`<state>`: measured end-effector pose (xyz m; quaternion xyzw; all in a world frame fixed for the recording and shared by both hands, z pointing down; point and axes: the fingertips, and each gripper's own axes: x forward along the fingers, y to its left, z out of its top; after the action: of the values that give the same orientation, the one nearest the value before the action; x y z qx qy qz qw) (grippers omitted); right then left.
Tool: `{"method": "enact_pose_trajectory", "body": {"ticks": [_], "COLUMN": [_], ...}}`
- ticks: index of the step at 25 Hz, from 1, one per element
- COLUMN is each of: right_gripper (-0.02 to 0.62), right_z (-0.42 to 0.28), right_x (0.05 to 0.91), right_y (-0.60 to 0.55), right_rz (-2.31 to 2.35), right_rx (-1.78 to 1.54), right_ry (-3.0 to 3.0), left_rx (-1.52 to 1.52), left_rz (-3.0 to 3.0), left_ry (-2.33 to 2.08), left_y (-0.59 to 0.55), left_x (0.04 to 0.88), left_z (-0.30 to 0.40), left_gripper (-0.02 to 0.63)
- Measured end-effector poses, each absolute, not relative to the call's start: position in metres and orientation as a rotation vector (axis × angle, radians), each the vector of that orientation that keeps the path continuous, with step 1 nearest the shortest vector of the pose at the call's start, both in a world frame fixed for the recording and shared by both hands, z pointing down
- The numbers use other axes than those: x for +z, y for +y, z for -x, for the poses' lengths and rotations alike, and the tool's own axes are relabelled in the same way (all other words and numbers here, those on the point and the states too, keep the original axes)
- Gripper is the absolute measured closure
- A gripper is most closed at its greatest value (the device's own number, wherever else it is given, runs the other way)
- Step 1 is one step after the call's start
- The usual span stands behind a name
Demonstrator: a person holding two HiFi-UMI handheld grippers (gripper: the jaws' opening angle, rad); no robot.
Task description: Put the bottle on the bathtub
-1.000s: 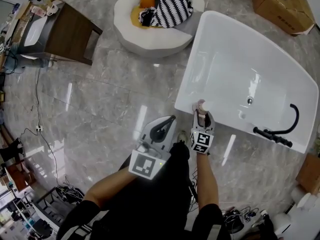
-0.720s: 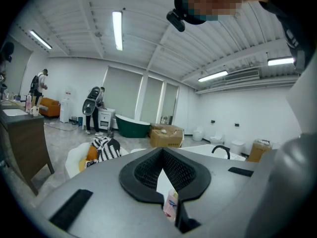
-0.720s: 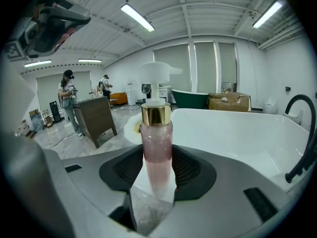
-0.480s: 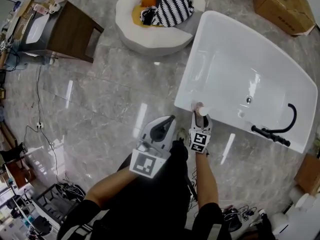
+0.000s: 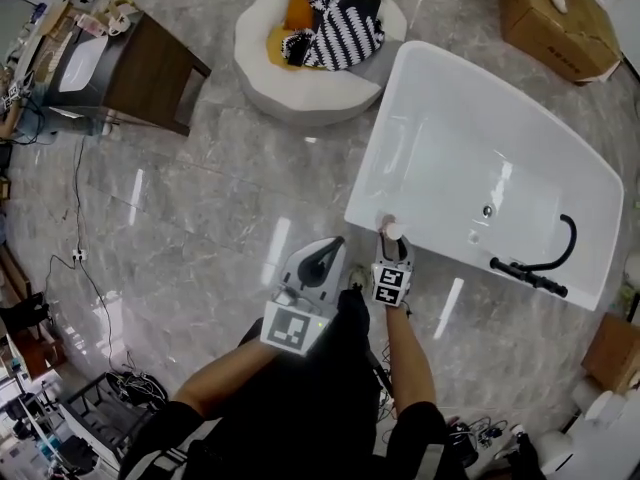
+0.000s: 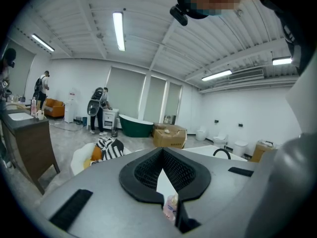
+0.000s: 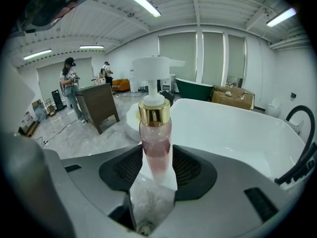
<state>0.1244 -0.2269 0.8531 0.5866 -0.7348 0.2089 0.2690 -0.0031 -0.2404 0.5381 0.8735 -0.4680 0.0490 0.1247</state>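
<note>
A pink pump bottle [image 5: 392,229] with a gold collar and white pump head stands upright between the jaws of my right gripper [image 5: 393,242]. It is at the near left corner of the white bathtub [image 5: 372,168]. In the right gripper view the bottle [image 7: 155,133] is pinched between both pads of that gripper [image 7: 156,168], with the tub [image 7: 233,128] behind it. I cannot tell whether its base touches the rim. My left gripper [image 5: 338,245] hovers over the floor left of the tub, shut and holding nothing [image 6: 163,185].
A black faucet [image 5: 535,268] sits on the tub's near right rim. A round white cushion with striped cloth [image 5: 315,38] lies beyond the tub's left side. A wooden vanity [image 5: 130,63] stands far left, a cardboard box [image 5: 560,8] far right. Cables trail on the marble floor.
The head view has shifted slightly. My right gripper and the bottle stay at the tub's corner; the left gripper has not moved.
</note>
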Motion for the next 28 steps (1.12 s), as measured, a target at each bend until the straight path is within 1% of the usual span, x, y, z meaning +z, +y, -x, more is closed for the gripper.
{"method": "enact_pose_trajectory", "body": {"ticks": [4,7,11,13,18,28], "right_gripper": [0.402,0.402,0.405,0.417,0.433,0.451], "right_z": [-0.129,-0.132,-0.143,-0.146,-0.150,-0.167], "right_x": [0.849,0.829,0.784,0.754,0.688,0.593], "right_y": [-0.216,-0.205,-0.201,-0.206,-0.223,-0.236], "right_rz": [-1.489,-1.440,-1.430,-1.435,-1.471,-1.676], "right_rx": [0.598,0.609,0.595,0.595,0.614,0.743], "right_ry": [-1.929,-1.924,-1.970,-2.000,-2.066,-2.121], "left_rx": [0.144,0.146,0.241,0.258,0.225,0.127], "left_rz": [-2.568,-2.568,-2.579,-2.592,-2.612,-2.682], "left_ry": [-1.361,-1.355,-1.316,-1.311,-1.331,-1.359], "left_y": [-0.242,-0.240,-0.234,-0.235,-0.242,-0.249], "left_x": [0.522,0.512,0.507,0.502,0.482,0.435], "left_z": [0.008,0.012,0.012,0.010,0.009,0.000], "left_gripper": [0.591,0.591,0.591,0.591,0.591,0.591]}}
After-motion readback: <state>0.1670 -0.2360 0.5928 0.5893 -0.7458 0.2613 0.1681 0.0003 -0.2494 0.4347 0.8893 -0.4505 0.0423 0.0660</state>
